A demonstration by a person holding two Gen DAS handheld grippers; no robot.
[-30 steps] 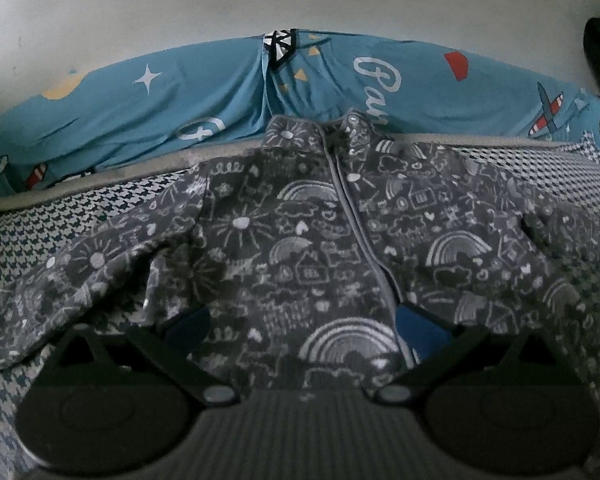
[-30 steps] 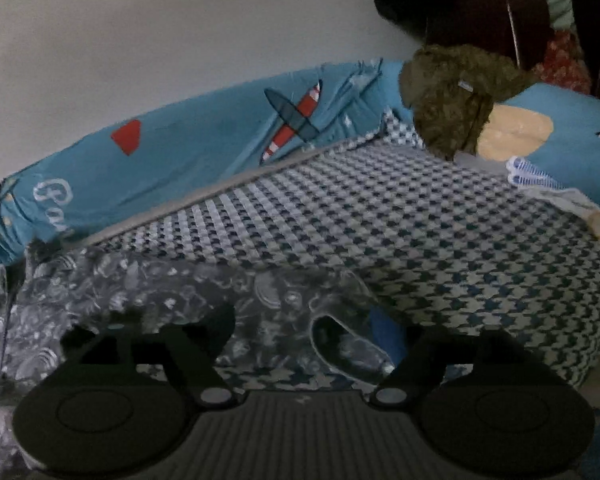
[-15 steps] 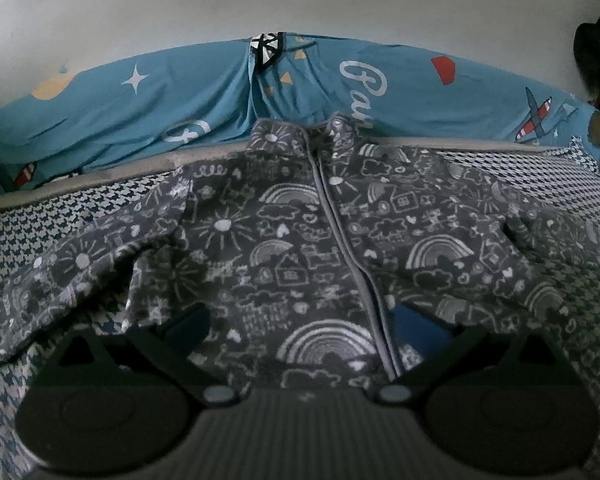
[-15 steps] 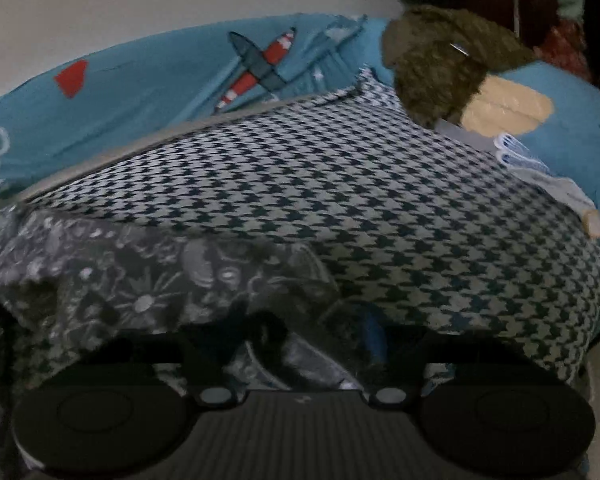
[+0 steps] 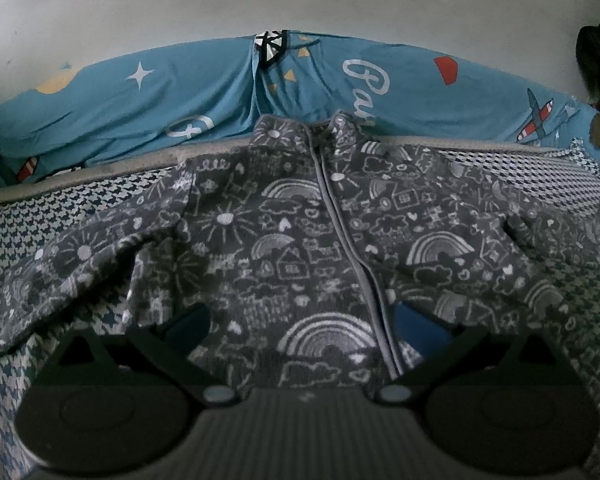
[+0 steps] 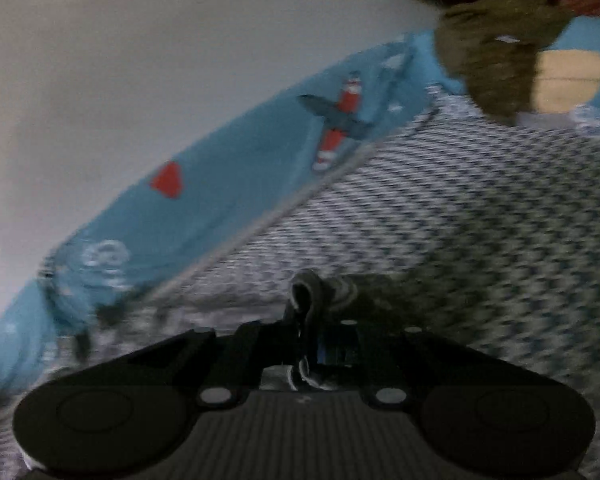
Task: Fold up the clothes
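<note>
A grey zip jacket [image 5: 300,240] with white doodle prints lies flat and face up on the bed, its collar at the far side and both sleeves spread out. My left gripper [image 5: 302,322] is open, its blue-padded fingers [image 5: 416,330] wide apart over the jacket's hem on either side of the zip. In the blurred right wrist view, my right gripper [image 6: 314,330] has its jaws closing tight on a bunched fold of the jacket sleeve [image 6: 306,292], which sticks up between the pads.
A houndstooth cover [image 6: 480,220] spreads under the jacket. Along the far side runs a blue printed cushion edge [image 5: 180,92] against a pale wall. An olive plush toy [image 6: 496,60] sits at the far right corner.
The right gripper has shut on the end of the sleeve and has rolled and shifted, so its view now tilts. The left gripper has stayed in place and open.
</note>
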